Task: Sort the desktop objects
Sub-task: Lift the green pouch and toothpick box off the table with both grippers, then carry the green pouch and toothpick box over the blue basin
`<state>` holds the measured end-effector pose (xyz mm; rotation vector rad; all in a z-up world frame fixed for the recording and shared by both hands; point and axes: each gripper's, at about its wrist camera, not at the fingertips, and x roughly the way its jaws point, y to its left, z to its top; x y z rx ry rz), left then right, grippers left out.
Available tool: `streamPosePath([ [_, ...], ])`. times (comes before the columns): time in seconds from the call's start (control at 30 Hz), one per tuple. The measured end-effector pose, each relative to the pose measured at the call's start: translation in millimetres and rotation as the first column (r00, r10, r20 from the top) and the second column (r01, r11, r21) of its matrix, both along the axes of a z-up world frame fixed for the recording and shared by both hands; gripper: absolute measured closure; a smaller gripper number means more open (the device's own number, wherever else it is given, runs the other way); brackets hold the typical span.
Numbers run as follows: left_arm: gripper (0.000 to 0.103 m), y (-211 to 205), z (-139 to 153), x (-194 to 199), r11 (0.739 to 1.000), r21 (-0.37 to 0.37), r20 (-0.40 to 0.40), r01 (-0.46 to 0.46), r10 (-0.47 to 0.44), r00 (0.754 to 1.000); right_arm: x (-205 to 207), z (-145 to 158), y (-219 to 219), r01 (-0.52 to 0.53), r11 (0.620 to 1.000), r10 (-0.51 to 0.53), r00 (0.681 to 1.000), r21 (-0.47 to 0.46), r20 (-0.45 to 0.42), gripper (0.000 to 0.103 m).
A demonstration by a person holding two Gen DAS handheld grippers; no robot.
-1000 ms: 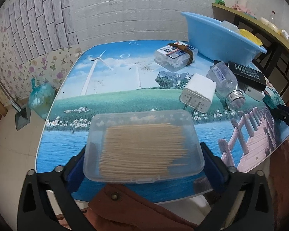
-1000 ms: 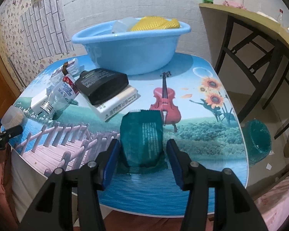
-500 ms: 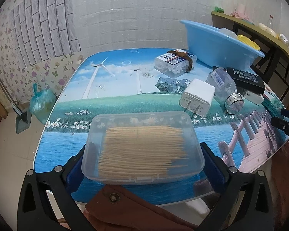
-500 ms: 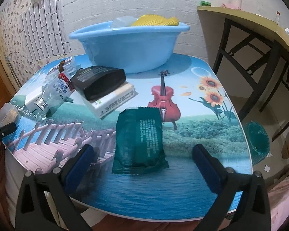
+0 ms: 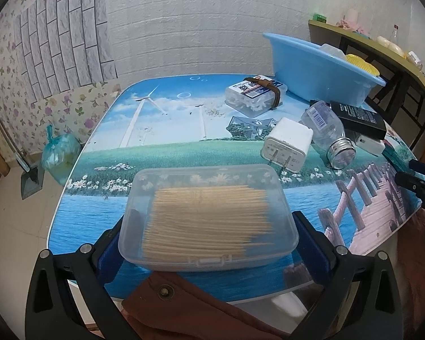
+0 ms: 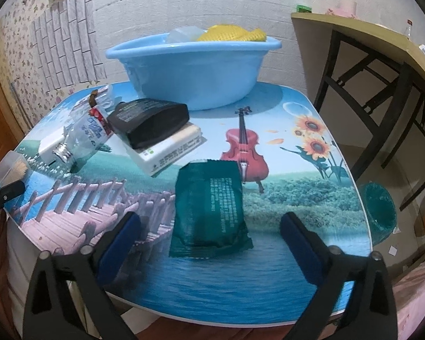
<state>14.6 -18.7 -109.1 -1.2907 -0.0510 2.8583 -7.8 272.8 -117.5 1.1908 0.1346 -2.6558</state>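
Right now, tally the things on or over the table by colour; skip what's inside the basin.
Clear: 3 – toothpick box, swab box, bottle
White: 2 – charger, flat box
Black: 1 – case
Green: 1 – packet
Blue: 1 – basin
Total: 8

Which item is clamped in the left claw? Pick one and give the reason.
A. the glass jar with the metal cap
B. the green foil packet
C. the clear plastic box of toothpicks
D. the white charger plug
C. In the left wrist view the left claw has its blue pads pressed on both ends of the clear toothpick box; the green packet lies free on the table.
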Motion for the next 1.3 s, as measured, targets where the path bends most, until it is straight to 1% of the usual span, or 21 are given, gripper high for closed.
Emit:
streamPosePath([
  [0.07,0.005,-0.1,0.5,0.6,1.0,-0.001,-0.002,0.0,0.0,1.0,0.9,1.1,-1.9,-0.013,1.0,0.013,1.0,-0.001,-0.006,0.015],
  [0.13,0.01,-0.3,1.5,1.0,1.0,-0.001,-0.006,0.001,-0.001,1.0,1.4,2.0,-3.4,-0.022,1.0,0.022,1.0,-0.002,-0.009,0.02],
  [0.2,0.01,-0.4,1.8,1.1,1.0,-0.001,-0.007,0.002,-0.002,1.0,1.8,2.7,-3.7,-0.026,1.0,0.026,1.0,-0.004,-0.012,0.024],
  [0.23,0.01,-0.2,1.7,1.2,1.0,-0.001,-0.007,0.001,-0.001,1.0,2.5,3.0,-3.8,-0.027,1.0,0.027,1.0,-0.006,-0.014,0.031],
  [0.27,0.01,-0.4,1.8,1.5,1.0,0.0,-0.006,0.002,-0.002,1.0,3.0,3.7,-3.9,-0.031,0.999,0.031,0.999,-0.008,-0.018,0.04],
  [0.3,0.01,-1.0,2.1,1.6,1.0,0.007,-0.007,0.003,-0.002,1.0,3.8,4.3,-4.3,-0.035,0.999,0.034,0.999,-0.009,-0.021,0.044],
  [0.33,0.01,-1.4,2.0,1.9,1.0,0.016,-0.007,0.004,-0.003,1.0,4.3,4.7,-4.7,-0.038,0.999,0.038,0.999,-0.009,-0.023,0.052],
  [0.37,0.01,-2.2,2.3,2.3,1.0,0.024,-0.007,0.004,-0.004,1.0,4.8,5.2,-5.2,-0.042,0.999,0.042,0.999,-0.009,-0.025,0.056],
  [0.5,0.01,-3.4,4.6,2.5,0.999,0.034,-0.005,0.001,-0.001,1.0,5.2,5.8,-5.7,-0.049,0.999,0.048,0.999,-0.01,-0.024,0.057],
  [0.67,0.01,-3.8,18.9,4.3,0.999,0.036,-0.03,-0.001,0.002,1.0,7.4,14.0,-0.4,-0.032,0.999,0.03,0.998,-0.032,-0.052,0.058],
  [0.77,0.01,-3.7,30.6,2.9,0.998,0.056,-0.047,0.002,0.001,0.999,10.4,25.3,4.1,-0.02,0.998,0.014,0.996,-0.056,-0.093,0.058],
  [0.97,0.01,7.0,58.8,-8.8,0.998,0.059,-0.088,0.033,-0.027,0.996,12.7,56.5,7.5,-0.007,0.996,-0.01,0.984,-0.093,-0.179,0.058],
  [1.03,0.01,11.5,67.8,-13.1,0.997,0.062,-0.104,0.045,-0.038,0.994,12.3,67.8,6.2,-0.021,0.994,-0.002,0.979,-0.112,-0.204,0.058],
  [1.13,0.01,21.2,82.7,-25.9,0.996,0.058,-0.13,0.066,-0.058,0.99,9.1,79.6,-0.5,-0.044,0.993,0.017,0.973,-0.11,-0.229,0.058],
  [1.3,0.01,39.3,101.1,-45.0,0.992,0.066,-0.159,0.11,-0.099,0.982,-1.7,94.0,-8.6,-0.083,0.989,0.048,0.966,-0.126,-0.256,0.058],
])
